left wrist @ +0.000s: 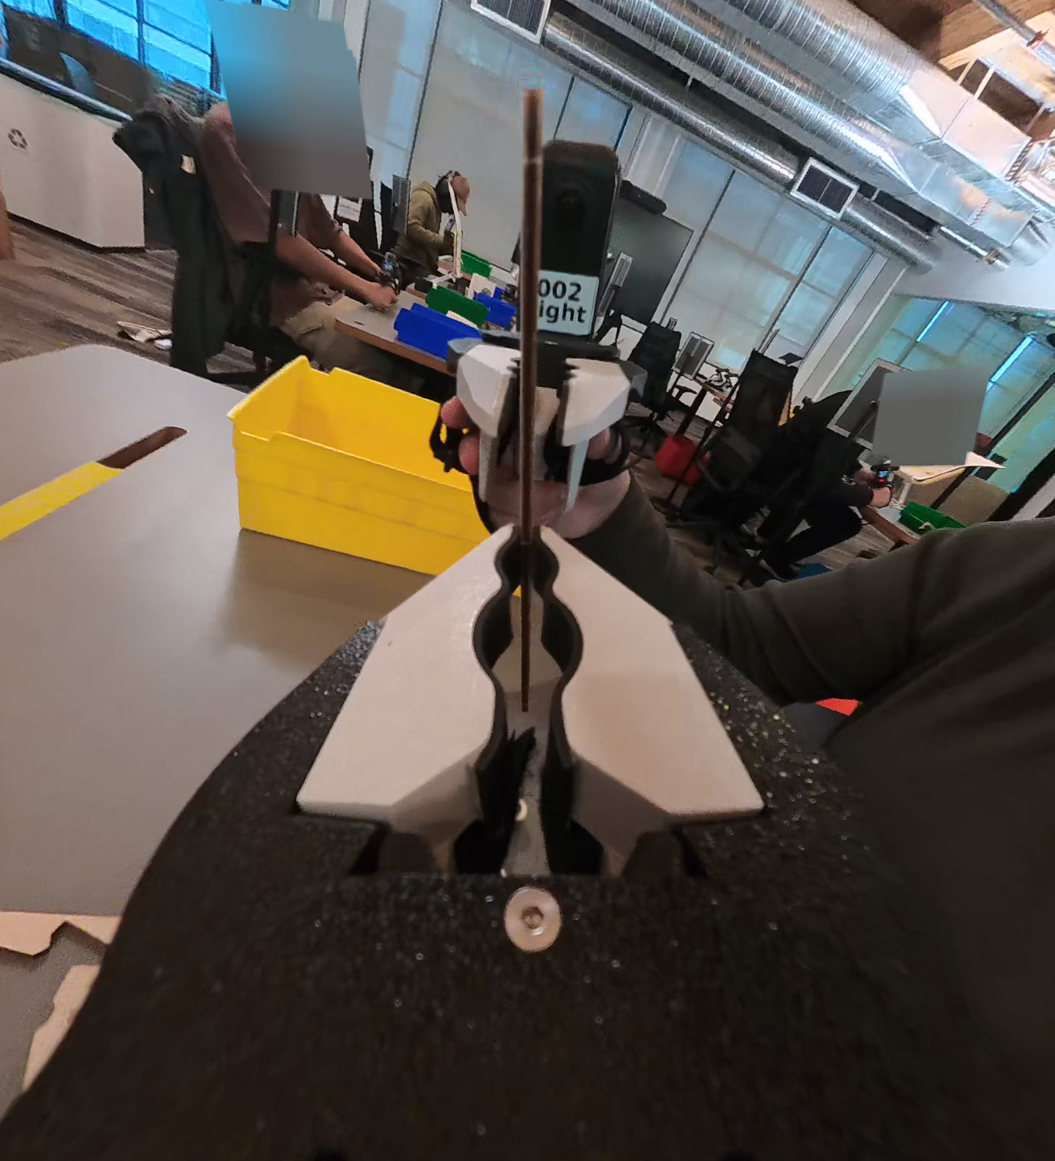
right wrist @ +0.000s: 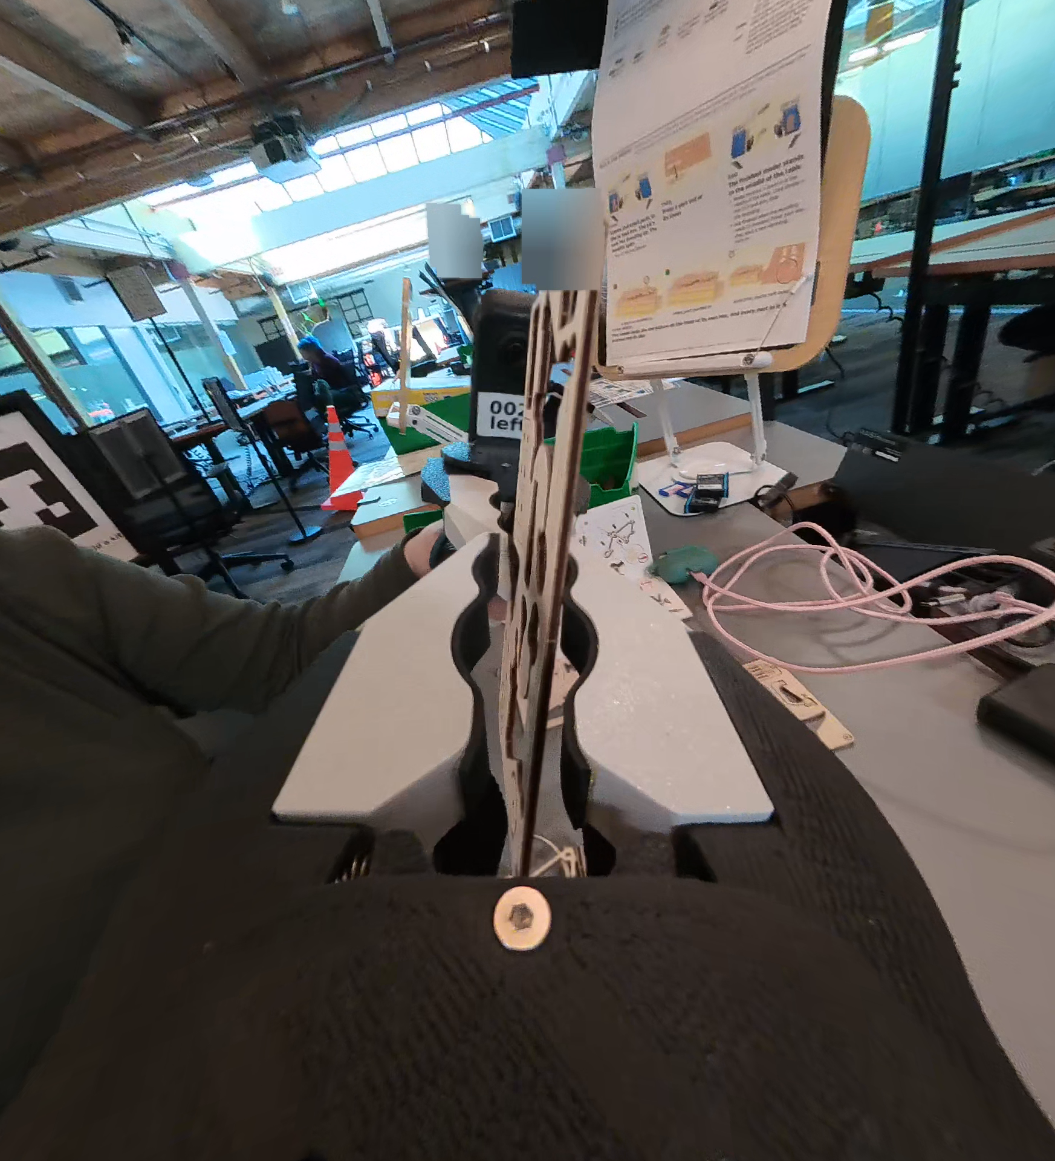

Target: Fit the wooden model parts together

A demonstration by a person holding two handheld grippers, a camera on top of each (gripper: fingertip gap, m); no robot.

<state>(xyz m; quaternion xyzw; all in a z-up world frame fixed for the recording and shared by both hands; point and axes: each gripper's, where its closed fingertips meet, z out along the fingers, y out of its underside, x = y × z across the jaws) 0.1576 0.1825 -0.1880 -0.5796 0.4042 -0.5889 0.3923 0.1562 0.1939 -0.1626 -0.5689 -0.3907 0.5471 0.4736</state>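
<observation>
A thin laser-cut wooden sheet [left wrist: 532, 314] stands upright above the grey table [left wrist: 104, 628], seen edge-on in the left wrist view. My left gripper [left wrist: 528, 537] is shut on its lower near edge. My right gripper [left wrist: 531, 496] faces it from the far side and grips the same sheet. In the right wrist view the sheet [right wrist: 550, 440] shows its cut-out part outlines and runs between the pads of my right gripper [right wrist: 531, 559], tilted slightly right. The left gripper [right wrist: 474, 496] shows behind it, mostly hidden.
A yellow bin [left wrist: 336, 465] stands on the table behind the grippers. Wooden offcuts [left wrist: 16, 930] lie at the near left. On the right side lie a pink cable [right wrist: 889, 590], a black power bank [right wrist: 1052, 716], a small wooden piece [right wrist: 795, 703] and an instruction sheet on a stand [right wrist: 707, 188]. The grippers are tip to tip, or close to it.
</observation>
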